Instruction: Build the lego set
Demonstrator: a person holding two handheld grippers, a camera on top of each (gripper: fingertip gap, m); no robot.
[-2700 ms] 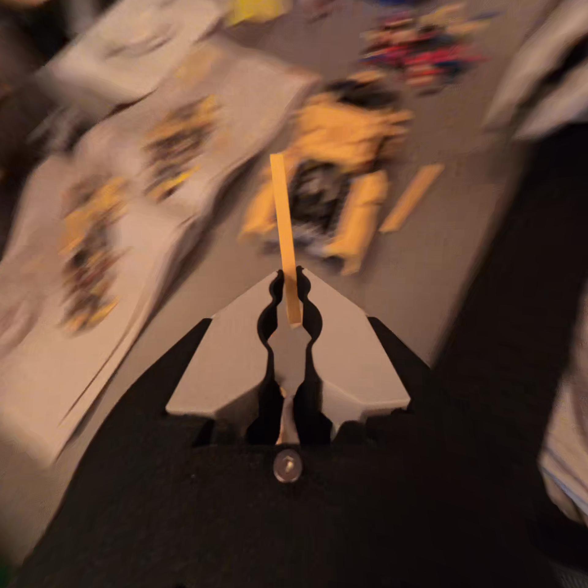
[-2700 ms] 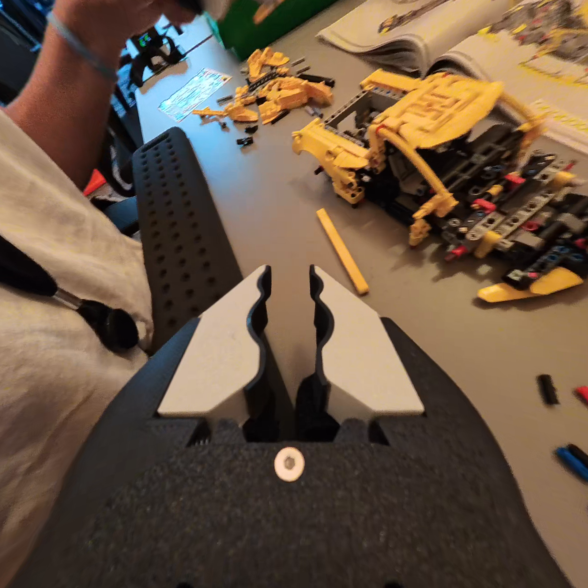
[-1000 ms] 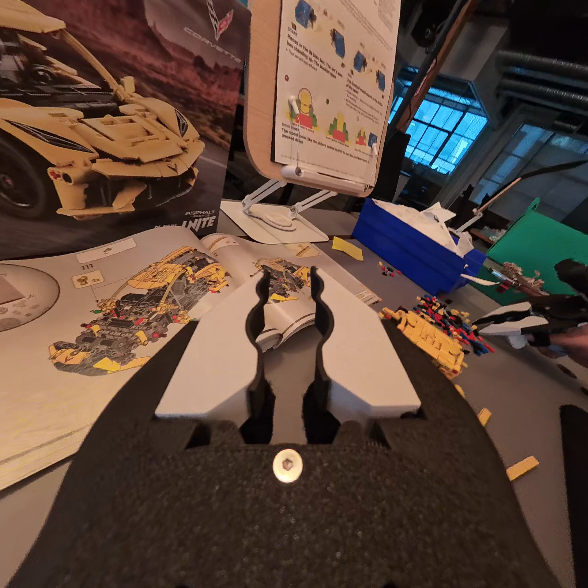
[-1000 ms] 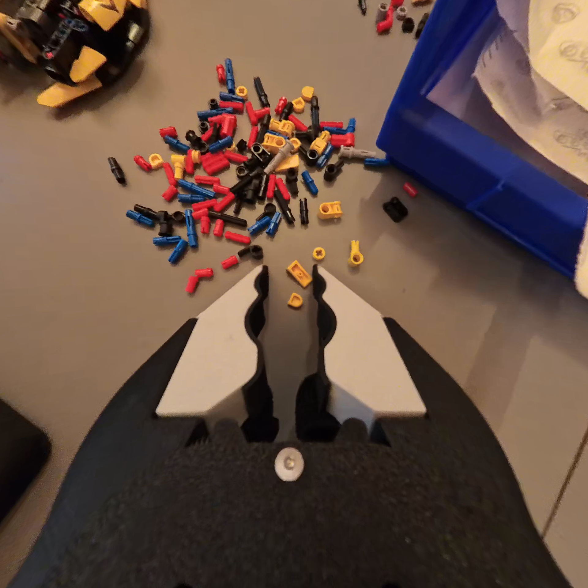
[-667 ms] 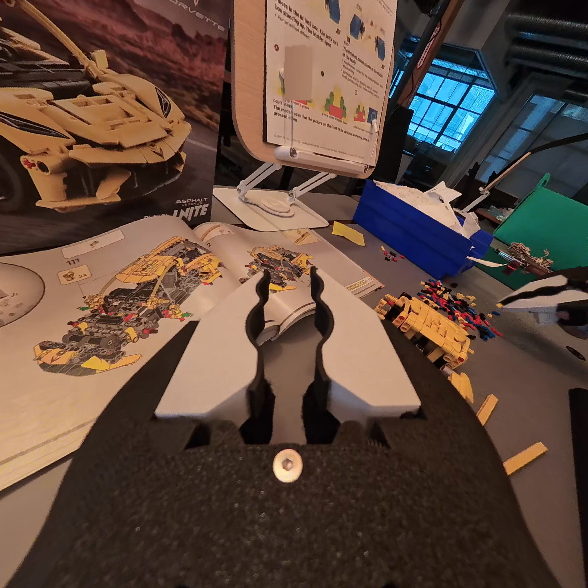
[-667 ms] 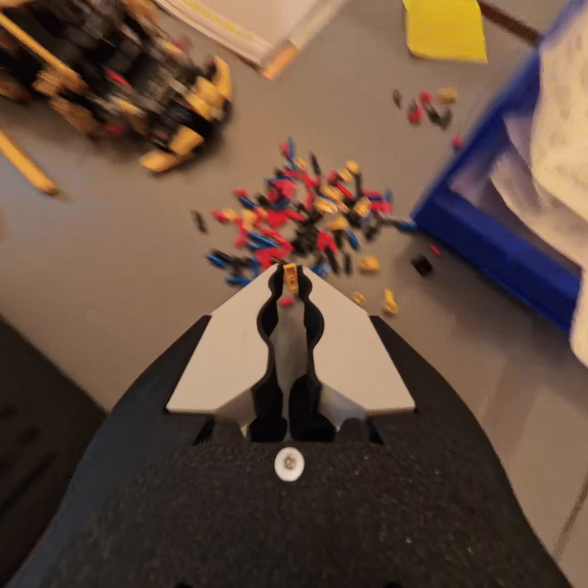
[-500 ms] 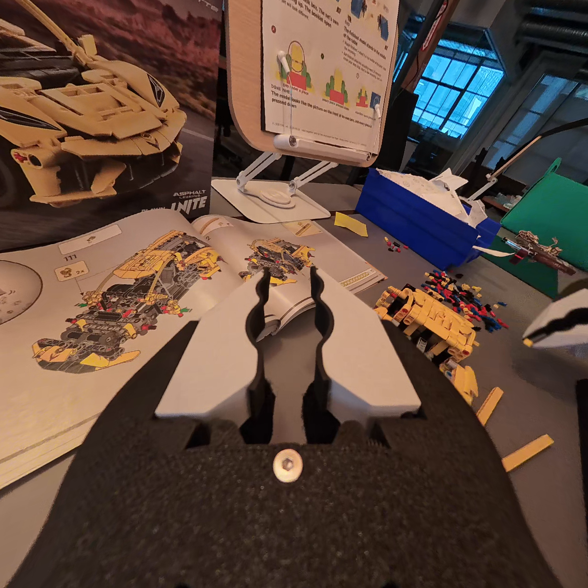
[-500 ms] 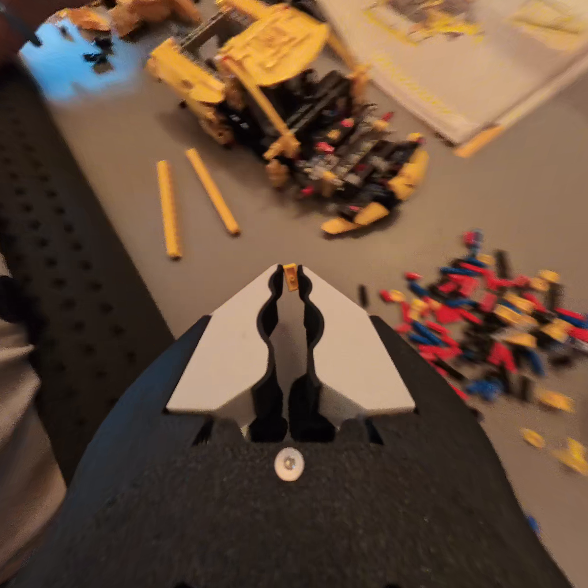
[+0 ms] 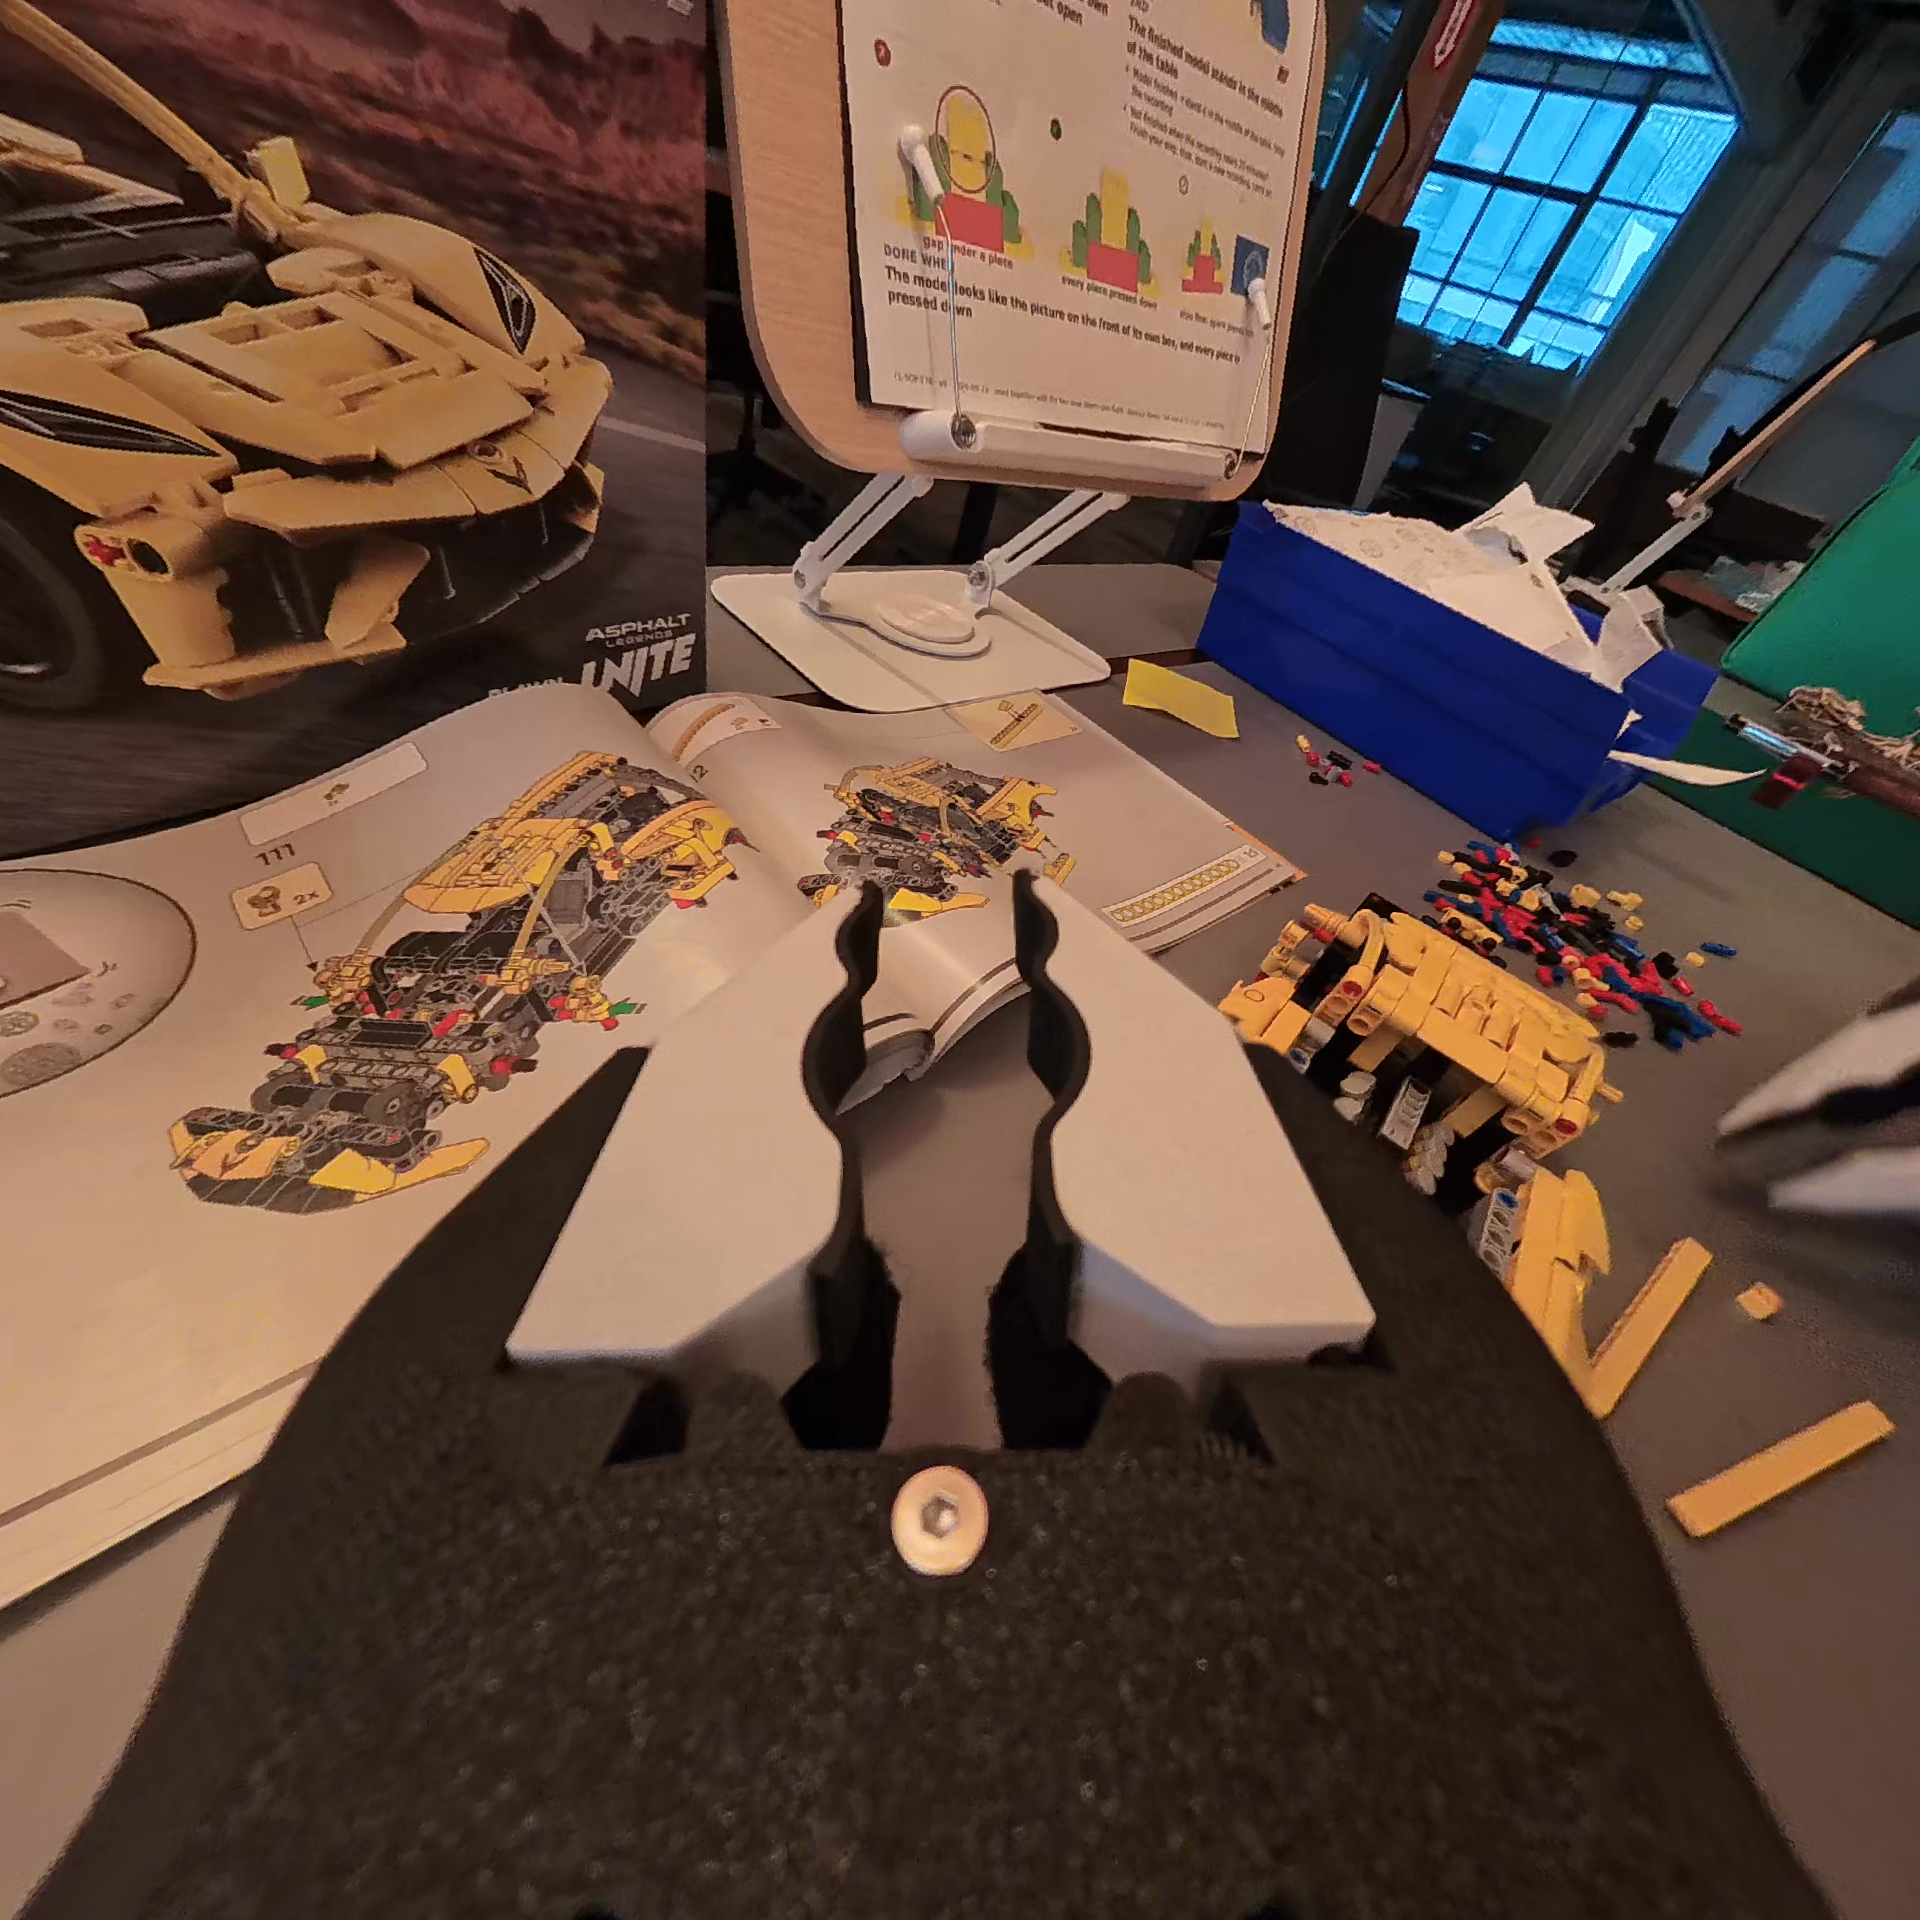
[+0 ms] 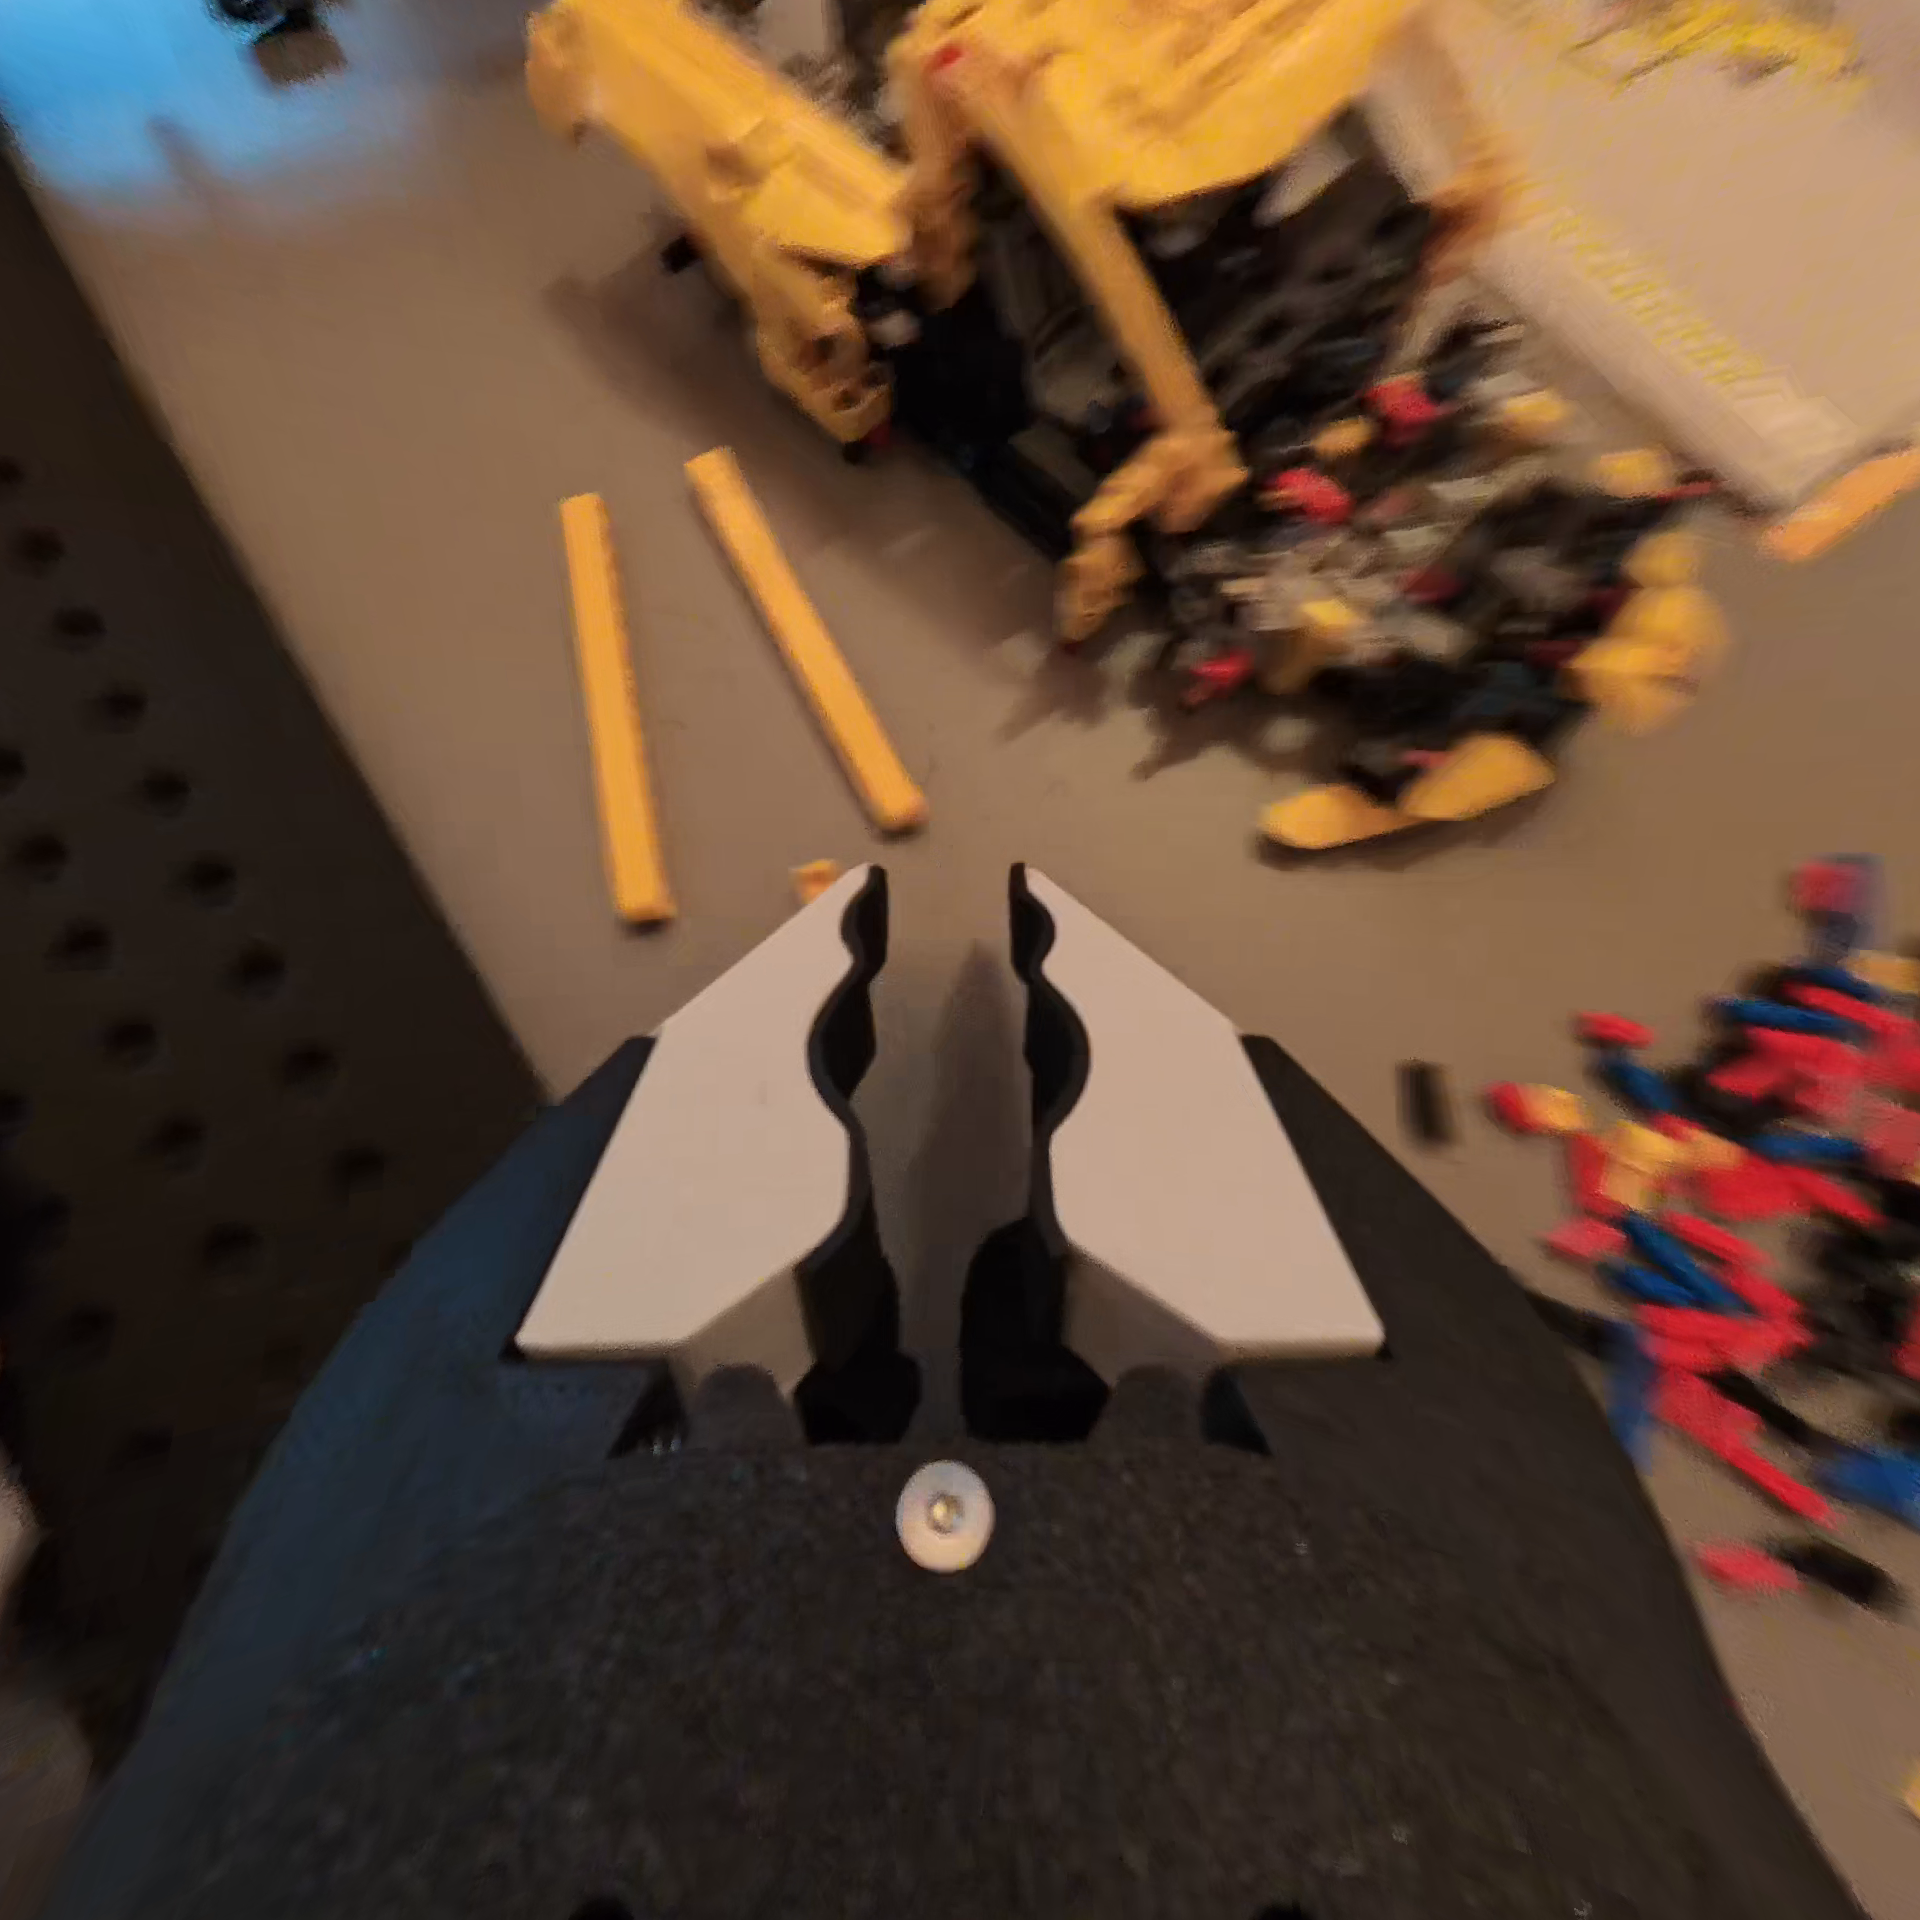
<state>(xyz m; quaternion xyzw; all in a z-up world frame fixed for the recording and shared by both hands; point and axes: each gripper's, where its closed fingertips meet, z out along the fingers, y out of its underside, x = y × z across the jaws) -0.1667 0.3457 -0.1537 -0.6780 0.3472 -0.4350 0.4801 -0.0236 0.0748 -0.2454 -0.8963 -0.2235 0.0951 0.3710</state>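
While your left gripper (image 9: 945,899) hangs over the open instruction booklet (image 9: 436,966) with its jaws apart and nothing between them, your right gripper (image 10: 948,883) is spread open too, empty, low over the grey table (image 10: 343,436). The half-built yellow car (image 10: 1132,343) sits ahead and to the right of it, pretty blurry. Two long yellow strips (image 10: 613,707) lie side by side between the car and your right fingertips, and a tiny yellow piece (image 10: 814,876) rests just beside the left fingertip. A loose pile of red, blue and black pins (image 10: 1745,1174) is off to the right.
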